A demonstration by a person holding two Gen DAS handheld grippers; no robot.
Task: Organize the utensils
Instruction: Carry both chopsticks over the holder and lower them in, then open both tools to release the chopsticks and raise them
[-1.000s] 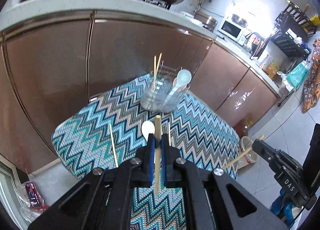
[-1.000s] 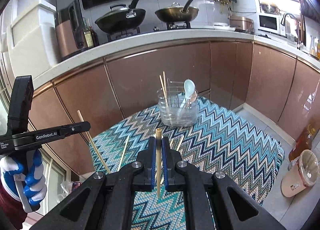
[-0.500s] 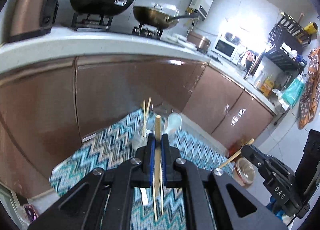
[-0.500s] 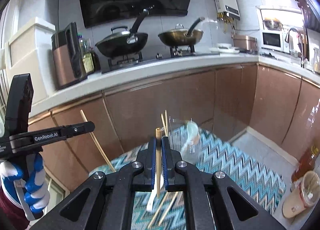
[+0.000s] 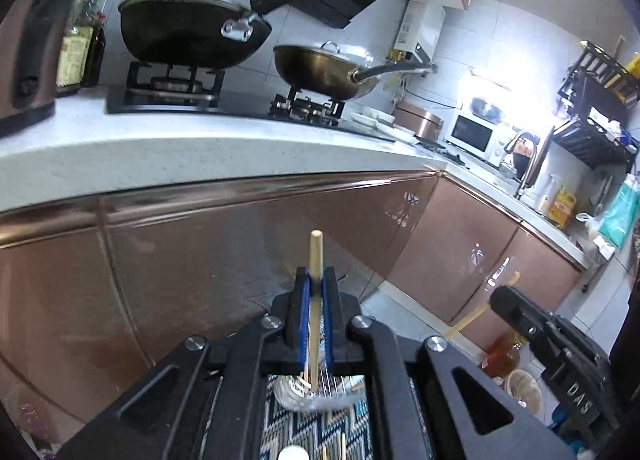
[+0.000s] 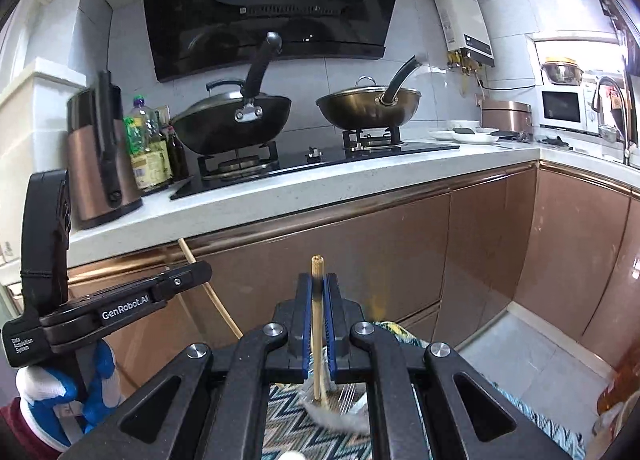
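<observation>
My left gripper (image 5: 315, 272) is shut on a wooden chopstick (image 5: 315, 248) that stands upright between its blue pads. My right gripper (image 6: 318, 280) is likewise shut on a second wooden chopstick (image 6: 317, 312). Directly below each gripper, blurred, is the clear utensil holder (image 5: 308, 396) (image 6: 340, 410) with chopsticks in it, standing on the zigzag tablecloth (image 5: 296, 430) (image 6: 288, 416). A white spoon (image 5: 294, 453) lies at the bottom edge. In the left wrist view the right gripper (image 5: 498, 296) shows at the right. In the right wrist view the left gripper (image 6: 202, 270) shows at the left, held by a gloved hand (image 6: 44, 392).
Copper cabinet doors (image 5: 240, 260) and a white countertop (image 6: 360, 180) rise close behind the table. Two woks (image 6: 232, 124) sit on the hob above. A bin (image 5: 524, 392) and a bottle stand on the floor to the right.
Both grippers rose and moved forward over the table with their chopsticks. The holder, ahead of them before, now sits under the jaws, and most of the tablecloth has dropped out of view.
</observation>
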